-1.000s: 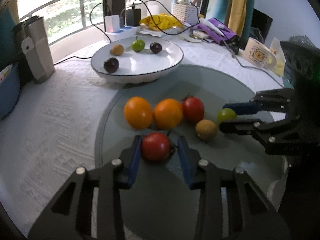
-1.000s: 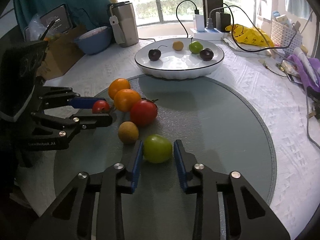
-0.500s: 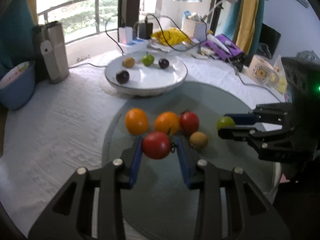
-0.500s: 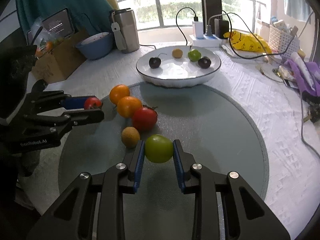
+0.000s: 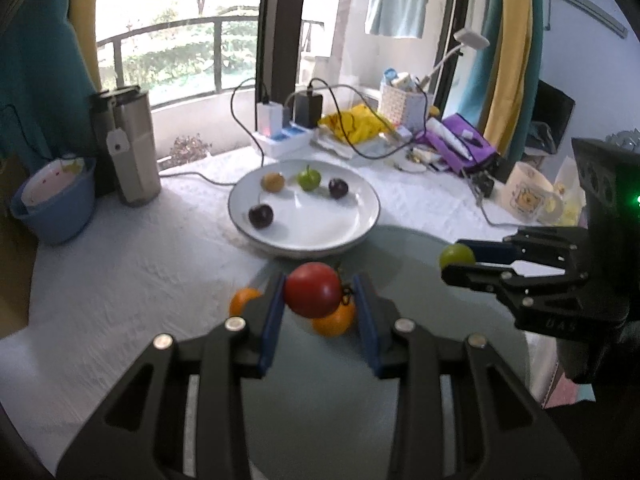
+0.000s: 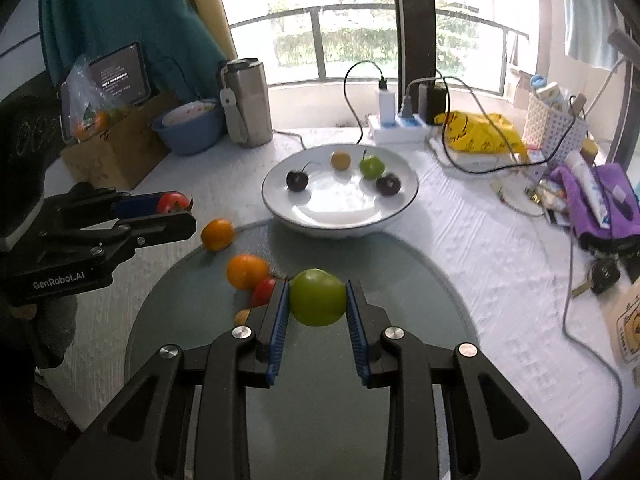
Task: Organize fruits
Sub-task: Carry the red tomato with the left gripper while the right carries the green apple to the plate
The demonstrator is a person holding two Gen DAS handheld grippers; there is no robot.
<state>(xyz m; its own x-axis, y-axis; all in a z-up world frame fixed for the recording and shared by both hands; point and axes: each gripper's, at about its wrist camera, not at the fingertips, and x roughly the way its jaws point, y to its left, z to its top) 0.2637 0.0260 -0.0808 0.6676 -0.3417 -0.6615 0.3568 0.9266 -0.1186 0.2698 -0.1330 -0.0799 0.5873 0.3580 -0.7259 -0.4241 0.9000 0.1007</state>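
My left gripper point(image 5: 318, 300) is shut on a red tomato point(image 5: 313, 295) and holds it in the air above the round glass mat point(image 5: 404, 256). A green fruit point(image 6: 318, 297) is clamped between the blue pads of my right gripper point(image 6: 316, 300), also lifted off the mat. Each gripper shows in the other's view: the right gripper point(image 5: 456, 258) at the right, the left gripper point(image 6: 176, 210) at the left. Two oranges point(image 6: 247, 271), another red tomato point(image 6: 264, 291) and a partly hidden brown fruit point(image 6: 242, 315) lie on the mat. The white plate point(image 6: 400, 208) behind holds two dark cherries, a small green fruit and a small brown fruit.
A steel tumbler point(image 6: 245, 102) and a blue bowl point(image 6: 188, 128) stand at the back left beside a cardboard box point(image 6: 116, 152). A power strip with cables point(image 6: 400, 124), a yellow bag, a white basket point(image 6: 554, 128) and a purple cloth point(image 6: 596, 196) crowd the back right.
Both grippers have risen from the mat, each carrying its fruit. The views now look higher, with the plate nearer the centre and the fruits on the mat lower behind the fingers.
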